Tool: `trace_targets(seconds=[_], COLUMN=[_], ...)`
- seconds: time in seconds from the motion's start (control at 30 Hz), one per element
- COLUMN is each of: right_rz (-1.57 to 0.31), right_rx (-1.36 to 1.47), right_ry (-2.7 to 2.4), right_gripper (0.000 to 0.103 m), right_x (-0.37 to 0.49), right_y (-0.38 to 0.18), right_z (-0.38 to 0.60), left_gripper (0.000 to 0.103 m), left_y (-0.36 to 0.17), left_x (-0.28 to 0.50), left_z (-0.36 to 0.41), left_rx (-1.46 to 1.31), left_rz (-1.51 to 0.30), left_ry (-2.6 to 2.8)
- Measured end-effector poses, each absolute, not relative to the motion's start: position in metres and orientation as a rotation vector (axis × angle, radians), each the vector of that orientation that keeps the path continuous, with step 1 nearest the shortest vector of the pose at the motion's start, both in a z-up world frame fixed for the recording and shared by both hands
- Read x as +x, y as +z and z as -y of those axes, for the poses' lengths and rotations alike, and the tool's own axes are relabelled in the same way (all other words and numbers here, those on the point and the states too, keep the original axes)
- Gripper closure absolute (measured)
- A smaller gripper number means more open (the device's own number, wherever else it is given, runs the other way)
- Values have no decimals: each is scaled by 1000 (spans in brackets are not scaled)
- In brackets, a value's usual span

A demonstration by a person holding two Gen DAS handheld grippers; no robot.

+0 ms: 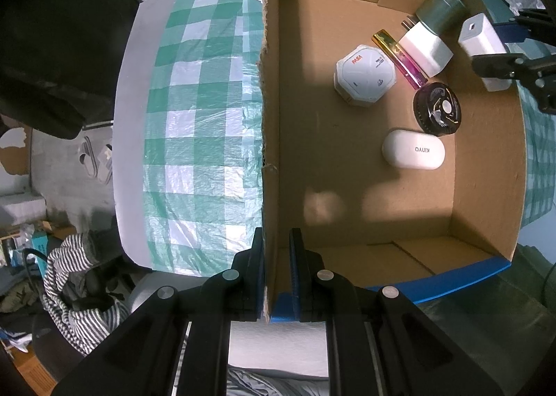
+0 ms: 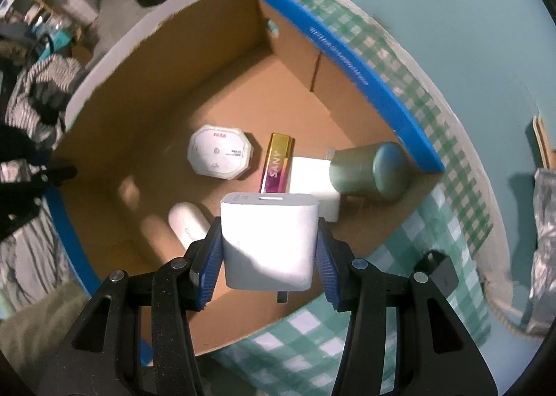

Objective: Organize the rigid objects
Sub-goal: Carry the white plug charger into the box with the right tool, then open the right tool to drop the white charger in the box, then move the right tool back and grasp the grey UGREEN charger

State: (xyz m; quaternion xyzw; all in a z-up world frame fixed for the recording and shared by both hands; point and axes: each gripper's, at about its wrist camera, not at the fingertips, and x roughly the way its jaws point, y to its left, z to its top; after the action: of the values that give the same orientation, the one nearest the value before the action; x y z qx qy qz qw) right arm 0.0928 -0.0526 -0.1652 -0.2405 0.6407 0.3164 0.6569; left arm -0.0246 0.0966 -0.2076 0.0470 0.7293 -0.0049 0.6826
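Note:
A cardboard box (image 1: 347,215) with blue-taped rims stands on a green checked tablecloth. My left gripper (image 1: 276,274) is shut on the box's near left wall. My right gripper (image 2: 269,257) is shut on a white charger block (image 2: 269,239) and holds it above the box's right edge; it also shows in the left wrist view (image 1: 481,39). Inside lie a white octagonal case (image 1: 365,74), a gold-pink lighter (image 1: 399,57), a white adapter (image 1: 425,48), a grey-green tin (image 1: 439,8), a black round fan (image 1: 437,107) and a white oval case (image 1: 413,149).
The tablecloth (image 1: 201,124) covers the table left of the box. A black adapter (image 2: 441,272) lies on the cloth right of the box. Crumpled silver foil (image 2: 545,250) is at the far right. Striped clothing (image 1: 76,281) and slippers (image 1: 95,159) are on the floor.

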Motion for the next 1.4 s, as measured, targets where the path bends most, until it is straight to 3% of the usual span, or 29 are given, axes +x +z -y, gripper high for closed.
trace_targets(seconds=[0.6,0.97,1.4], right_rz=[-1358,-1323,-1360], right_rx=[-543,-492,-478], right_ry=[768,715,646], right_gripper=[50,43,43], right_x=[95,101,118], right_y=[-149,-119,-119], right_z=[60,104,172], left_gripper=[92,92,92], left_y=[-210,-207,-201], left_x=[-26,-27,-25], left_z=[-98,-99,-98], left_rx=[106,102,93], left_rz=[-1645,-1639,-1622], left_ry=[-2,-11,-18])
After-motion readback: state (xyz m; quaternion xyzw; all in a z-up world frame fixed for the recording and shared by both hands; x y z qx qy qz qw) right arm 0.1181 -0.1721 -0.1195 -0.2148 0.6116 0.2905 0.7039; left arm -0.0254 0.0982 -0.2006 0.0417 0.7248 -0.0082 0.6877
